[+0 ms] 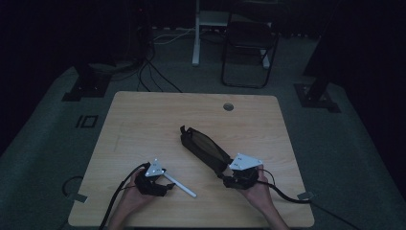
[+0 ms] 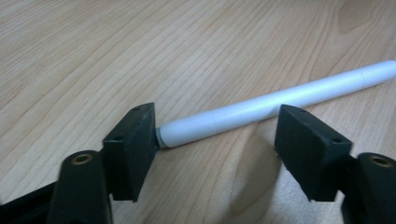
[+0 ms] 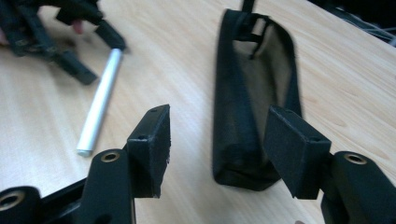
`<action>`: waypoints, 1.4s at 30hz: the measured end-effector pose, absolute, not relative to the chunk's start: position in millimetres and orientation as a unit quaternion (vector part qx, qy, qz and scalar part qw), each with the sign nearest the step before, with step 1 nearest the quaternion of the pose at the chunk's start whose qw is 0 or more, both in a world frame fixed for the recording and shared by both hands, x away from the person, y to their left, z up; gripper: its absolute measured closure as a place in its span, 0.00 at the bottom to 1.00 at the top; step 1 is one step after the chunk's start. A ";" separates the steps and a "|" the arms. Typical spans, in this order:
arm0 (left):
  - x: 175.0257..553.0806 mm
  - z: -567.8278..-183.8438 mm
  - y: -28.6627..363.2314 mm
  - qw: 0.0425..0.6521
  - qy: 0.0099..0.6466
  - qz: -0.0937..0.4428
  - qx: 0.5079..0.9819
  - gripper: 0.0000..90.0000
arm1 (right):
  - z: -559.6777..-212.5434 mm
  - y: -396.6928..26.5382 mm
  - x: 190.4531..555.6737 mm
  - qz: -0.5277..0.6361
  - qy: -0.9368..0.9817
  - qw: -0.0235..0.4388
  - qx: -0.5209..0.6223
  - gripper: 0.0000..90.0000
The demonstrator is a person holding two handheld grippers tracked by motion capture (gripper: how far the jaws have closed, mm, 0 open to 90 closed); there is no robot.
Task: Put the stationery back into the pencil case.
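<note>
Looking down from the high view, we saw a light wooden tabletop (image 1: 143,120) in a dark room. We held the left hand-held gripper (image 1: 160,179) near the front edge, and its jaws were spread wide around one end of a white pen (image 2: 275,100). The pen lay flat on the wood. One jaw touched the tip of the pen, but the other jaw stood just beside it, so the pen was not squeezed. Our left hand (image 1: 136,196) came in from the bottom.

We held the right hand-held gripper (image 3: 215,140) with its jaws wide apart too, gripping nothing. A black pencil case (image 3: 247,98) lay just ahead of them, slanting across the middle of the tabletop. Its top gaped wide and showed a brown inside. Pen and case lay apart.
</note>
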State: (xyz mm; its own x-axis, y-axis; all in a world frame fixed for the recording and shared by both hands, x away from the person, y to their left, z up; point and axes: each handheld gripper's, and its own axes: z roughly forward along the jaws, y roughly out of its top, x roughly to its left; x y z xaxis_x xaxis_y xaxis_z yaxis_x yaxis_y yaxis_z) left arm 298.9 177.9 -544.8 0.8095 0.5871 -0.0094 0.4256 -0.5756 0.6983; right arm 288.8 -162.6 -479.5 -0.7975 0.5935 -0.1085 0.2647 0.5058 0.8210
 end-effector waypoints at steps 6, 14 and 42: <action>297.9 -543.7 171.9 0.361 0.281 0.109 0.883 0.44 | -490.7 -150.6 284.1 0.431 0.856 0.174 0.226 0.47; 296.2 -543.0 149.9 0.351 0.268 0.115 0.890 0.46 | -513.4 -136.7 280.6 0.410 0.873 0.144 0.219 0.47; 295.7 -542.9 107.0 0.349 0.265 0.128 0.890 0.50 | -543.8 -145.9 278.8 0.358 0.899 0.117 0.224 0.63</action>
State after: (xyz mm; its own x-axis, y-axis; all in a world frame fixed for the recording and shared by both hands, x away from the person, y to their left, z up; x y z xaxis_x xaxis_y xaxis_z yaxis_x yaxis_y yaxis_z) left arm 295.7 107.0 -542.9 0.8269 0.5607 0.0424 0.3826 -0.6163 0.6883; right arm 278.8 -145.9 -543.8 -0.8724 0.4862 -0.0497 0.3190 0.6435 0.6958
